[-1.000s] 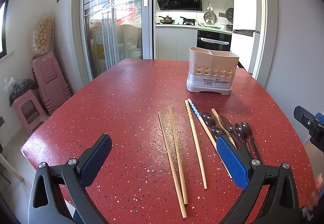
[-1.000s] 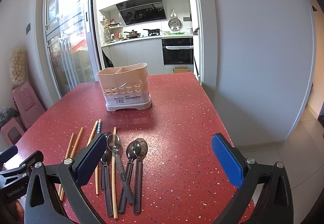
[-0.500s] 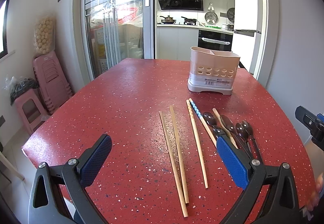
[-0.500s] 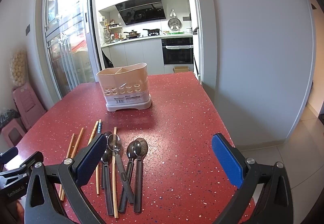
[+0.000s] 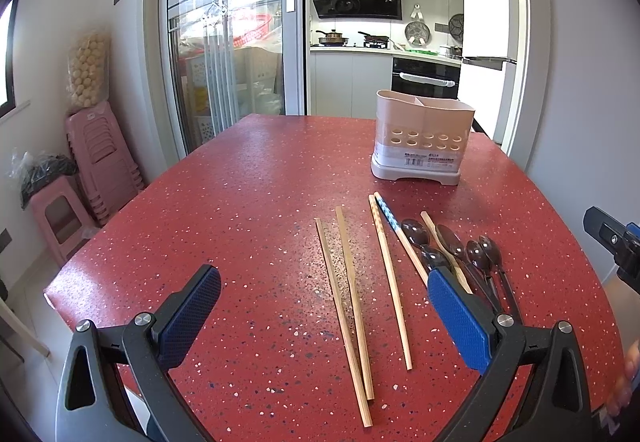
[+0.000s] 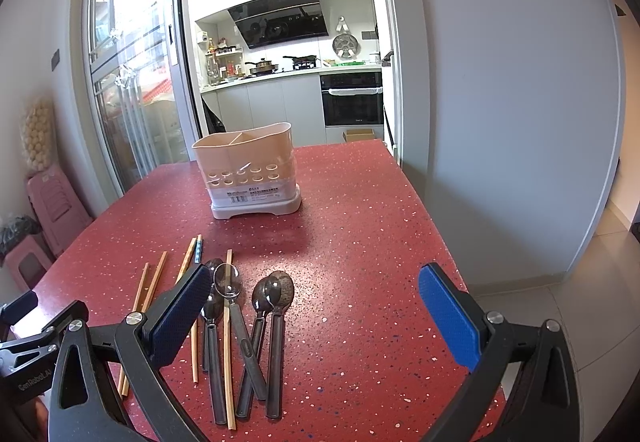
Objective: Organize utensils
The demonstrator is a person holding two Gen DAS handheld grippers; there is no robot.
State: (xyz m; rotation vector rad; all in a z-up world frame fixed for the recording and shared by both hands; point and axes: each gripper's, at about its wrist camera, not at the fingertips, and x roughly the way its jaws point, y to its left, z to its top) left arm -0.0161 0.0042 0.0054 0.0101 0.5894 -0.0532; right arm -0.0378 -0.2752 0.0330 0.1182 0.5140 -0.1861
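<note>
Barely anything has shifted over the last second: the left gripper (image 5: 324,308) hangs with its jaws spread wide and nothing between them, just as it did a moment ago, and the right gripper (image 6: 316,306) is equally wide and empty, so by my reading the sorting has not yet begun. Taking the utensil holder (image 5: 422,138) as the landmark, it stands upright toward the far side of the red table (image 5: 240,202) with both compartments seemingly empty (the divider is plain in the right wrist view). On the gripper side of the holder lie the chopsticks (image 5: 348,282), loose and roughly parallel, directly ahead of the left gripper's opening. Just beside them, farther from the holder's left end, the dark spoons (image 6: 256,322) lie bunched with one chopstick among them, close under the right gripper's left finger.
</note>
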